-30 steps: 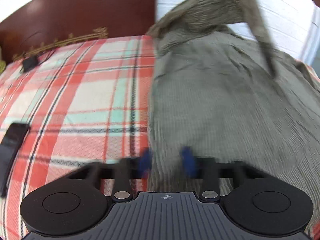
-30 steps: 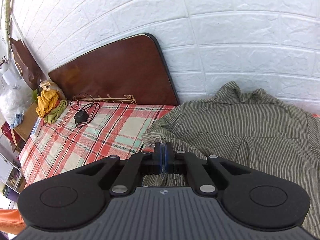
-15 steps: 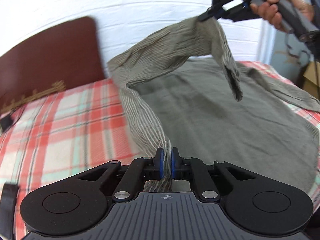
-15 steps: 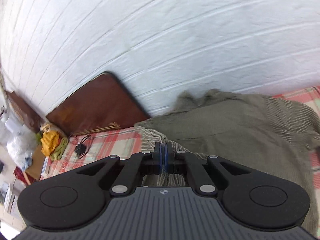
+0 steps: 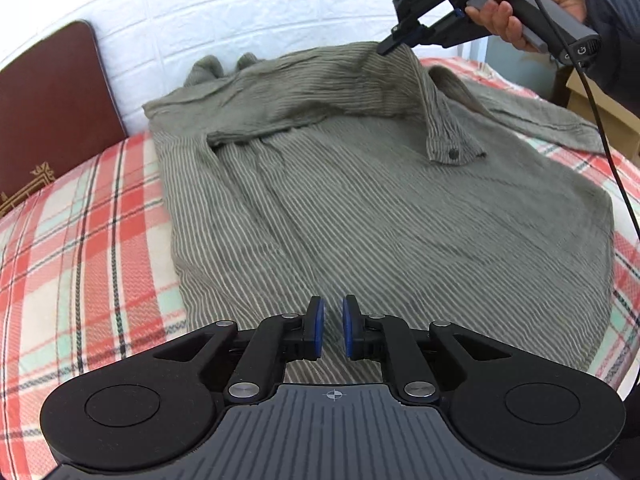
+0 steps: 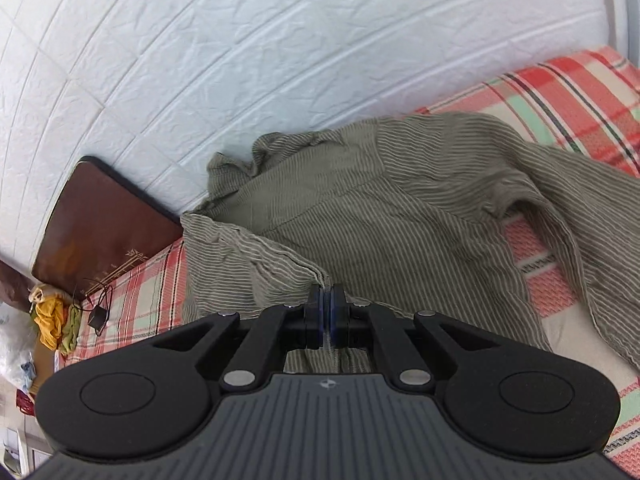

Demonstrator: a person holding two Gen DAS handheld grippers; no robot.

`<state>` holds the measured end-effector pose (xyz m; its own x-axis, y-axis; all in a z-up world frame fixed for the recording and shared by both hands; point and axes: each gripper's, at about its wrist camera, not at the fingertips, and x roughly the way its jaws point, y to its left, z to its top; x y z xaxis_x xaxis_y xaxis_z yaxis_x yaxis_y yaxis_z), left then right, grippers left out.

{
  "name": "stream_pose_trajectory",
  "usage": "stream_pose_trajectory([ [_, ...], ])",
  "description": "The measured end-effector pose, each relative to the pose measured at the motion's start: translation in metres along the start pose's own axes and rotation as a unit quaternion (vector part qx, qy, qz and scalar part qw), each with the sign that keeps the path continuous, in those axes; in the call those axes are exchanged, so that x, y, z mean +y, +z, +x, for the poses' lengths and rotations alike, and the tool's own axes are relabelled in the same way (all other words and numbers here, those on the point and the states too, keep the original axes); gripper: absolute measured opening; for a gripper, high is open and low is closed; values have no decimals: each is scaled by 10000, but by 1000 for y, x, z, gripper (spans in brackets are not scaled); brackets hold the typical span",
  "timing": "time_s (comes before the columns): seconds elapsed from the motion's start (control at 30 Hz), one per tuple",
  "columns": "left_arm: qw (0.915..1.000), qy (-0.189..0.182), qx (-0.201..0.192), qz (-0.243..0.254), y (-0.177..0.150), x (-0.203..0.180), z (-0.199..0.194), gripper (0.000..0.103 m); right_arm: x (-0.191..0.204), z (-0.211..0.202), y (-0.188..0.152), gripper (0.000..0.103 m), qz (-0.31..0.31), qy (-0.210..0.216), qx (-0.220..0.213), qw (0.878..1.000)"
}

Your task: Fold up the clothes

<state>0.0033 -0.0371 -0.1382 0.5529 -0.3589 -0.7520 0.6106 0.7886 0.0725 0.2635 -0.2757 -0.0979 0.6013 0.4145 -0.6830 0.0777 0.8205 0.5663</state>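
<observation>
A grey-green striped shirt (image 5: 360, 200) lies spread on the plaid bed cover (image 5: 80, 240), its left side folded in over the body. My left gripper (image 5: 331, 312) hovers just above the shirt's near hem. Its jaws are opening, the blue pads stand apart, and the cloth lies under them without being pinched. My right gripper (image 5: 386, 46) is shut on the shirt's sleeve and holds it lifted over the far right, the buttoned cuff (image 5: 452, 148) hanging down. In the right wrist view, the right gripper (image 6: 328, 296) pinches a seam of the shirt (image 6: 400, 200).
A dark red headboard (image 5: 48, 100) leans on the white brick wall at the left. A person's hand (image 5: 520, 4) holds the right gripper, and its cable (image 5: 600, 120) hangs down. A black charger (image 6: 97, 317) and a yellow cloth (image 6: 48, 320) sit by the bed's far end.
The left gripper let go of the shirt's edge, which now lies folded over the body. The right gripper carried the sleeve across to the right and lower.
</observation>
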Motion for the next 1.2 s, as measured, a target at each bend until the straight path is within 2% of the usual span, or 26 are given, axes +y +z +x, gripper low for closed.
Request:
stream_pose_trajectory([
  [0.1,10000,29,43,-79,-5,4,0,16,-4,-5,-1,3,25,38,-50,10000],
  [0.13,9999,-4,73,-127,-6,6,0,19,-4,-4,-2,3,-15,-69,-54,10000],
  [0.17,9998,-58,107,-178,-7,7,-1,29,-5,-1,-2,3,-67,-229,-41,9997],
  [0.27,9990,-293,77,-334,-14,11,-12,33,-8,9,-7,10,-164,-698,-13,9974],
  [0.3,9985,-359,27,-419,-17,15,-19,42,-8,4,-10,19,-207,-763,-130,9968],
  [0.37,9973,-249,-117,-676,-26,27,-37,56,-7,-4,-18,37,-293,-894,-364,9949],
  [0.4,9965,-139,-169,-810,-31,35,-45,58,-7,-9,-21,41,-335,-958,-481,9937],
  [0.5,9918,185,-100,-1258,-47,61,-57,58,1,-28,-37,44,-499,-1042,-887,9893],
  [0.6,9848,94,103,-1733,-58,80,-51,58,25,-53,-69,46,-760,-597,-1037,9899],
  [0.73,9756,-510,191,-2126,-64,85,-39,58,52,-66,-123,49,-1256,57,-607,9902],
  [0.83,9743,-619,208,-2154,-65,84,-31,58,63,-68,-158,56,-1506,363,-204,9877],
  [0.97,9662,-886,248,-2409,-69,87,-23,57,61,-43,-197,58,-1135,911,918,9851],
  [1.03,9615,-988,256,-2551,-72,89,-20,53,63,-29,-212,58,-965,1020,1242,9823],
  [1.07,9594,-994,247,-2628,-75,90,-20,38,64,-22,-220,58,-880,1074,1403,9803],
  [1.1,9572,-1011,246,-2699,-77,91,-20,18,65,-16,-227,58,-800,1122,1551,9782],
  [1.2,9541,-1037,222,-2802,-81,95,-25,4,69,-7,-239,56,-719,1260,1807,9728],
])
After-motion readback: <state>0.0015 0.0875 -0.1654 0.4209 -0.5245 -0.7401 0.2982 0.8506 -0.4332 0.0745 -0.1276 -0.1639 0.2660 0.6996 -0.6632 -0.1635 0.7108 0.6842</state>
